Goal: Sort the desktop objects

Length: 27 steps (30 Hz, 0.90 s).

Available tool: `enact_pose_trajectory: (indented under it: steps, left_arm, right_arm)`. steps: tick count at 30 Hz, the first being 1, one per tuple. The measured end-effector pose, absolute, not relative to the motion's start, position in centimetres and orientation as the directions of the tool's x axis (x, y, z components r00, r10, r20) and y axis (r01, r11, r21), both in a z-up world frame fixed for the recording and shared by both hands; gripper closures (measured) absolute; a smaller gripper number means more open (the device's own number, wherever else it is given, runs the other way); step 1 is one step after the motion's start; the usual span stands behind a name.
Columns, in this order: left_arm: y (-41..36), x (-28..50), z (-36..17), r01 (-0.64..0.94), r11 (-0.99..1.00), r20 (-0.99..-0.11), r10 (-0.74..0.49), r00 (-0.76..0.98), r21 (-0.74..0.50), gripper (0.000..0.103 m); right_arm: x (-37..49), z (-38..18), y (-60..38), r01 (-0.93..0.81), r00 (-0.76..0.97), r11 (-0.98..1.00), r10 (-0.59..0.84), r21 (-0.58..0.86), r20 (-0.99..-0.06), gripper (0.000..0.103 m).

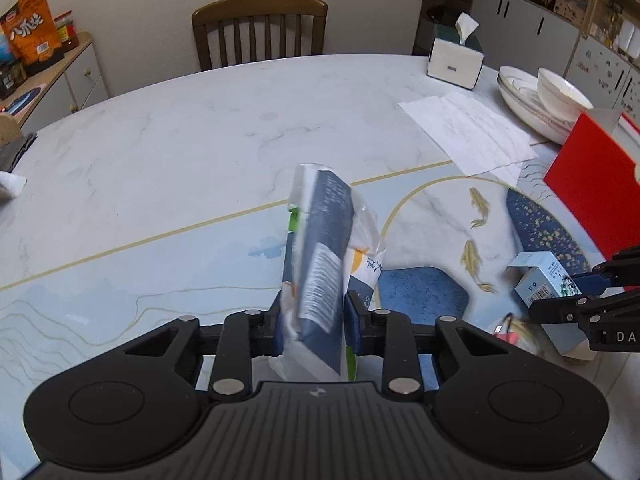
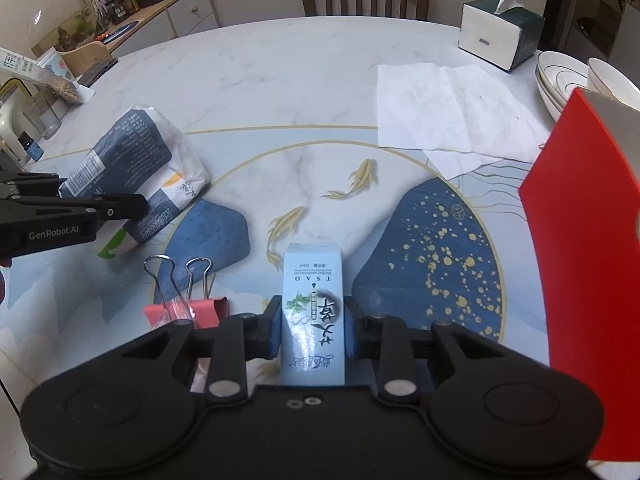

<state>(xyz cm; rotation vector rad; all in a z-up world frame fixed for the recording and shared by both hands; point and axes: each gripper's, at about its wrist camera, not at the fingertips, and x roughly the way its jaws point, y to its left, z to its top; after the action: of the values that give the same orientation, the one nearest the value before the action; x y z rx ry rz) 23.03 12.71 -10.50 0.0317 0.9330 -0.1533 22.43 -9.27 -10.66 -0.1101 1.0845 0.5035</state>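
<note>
A blue and white plastic tissue pack (image 1: 320, 264) stands up between the pads of my left gripper (image 1: 314, 320), which is shut on its lower end. The right wrist view shows this pack (image 2: 140, 152) at the left, lying tilted on the table with the left gripper (image 2: 104, 190) around it. My right gripper (image 2: 312, 320) is shut on a small pale-blue carton (image 2: 312, 280) that rests on the table mat. In the left wrist view the carton (image 1: 540, 276) and right gripper (image 1: 556, 292) sit at the right edge.
A red open box (image 2: 580, 240) stands at the right. Two pink binder clips (image 2: 188, 308) lie left of the carton. White paper sheets (image 2: 448, 108), a tissue box (image 2: 496, 36), stacked plates with a bowl (image 1: 540, 100) and a wooden chair (image 1: 260, 28) are farther back.
</note>
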Motion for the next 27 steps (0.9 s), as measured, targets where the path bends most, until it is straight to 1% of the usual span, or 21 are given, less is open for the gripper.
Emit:
enact_pose_trajectory:
  steps: [15, 27]
  left_arm:
    - [11.2, 19.8, -6.7, 0.132, 0.986, -0.765, -0.165, 0.623, -0.104, 0.083]
    - [7.0, 16.8, -3.2, 0.182, 0.973, -0.731, -0.227, 0.644, -0.142, 0.083]
  right_arm:
    - [21.0, -7.1, -11.8, -0.468, 0.405, 0.863, 0.399, 0.188, -0.823, 0.075]
    - [19.8, -3.9, -15.4, -0.476, 0.426, 0.848, 0.453, 0.232, -0.783, 0.075]
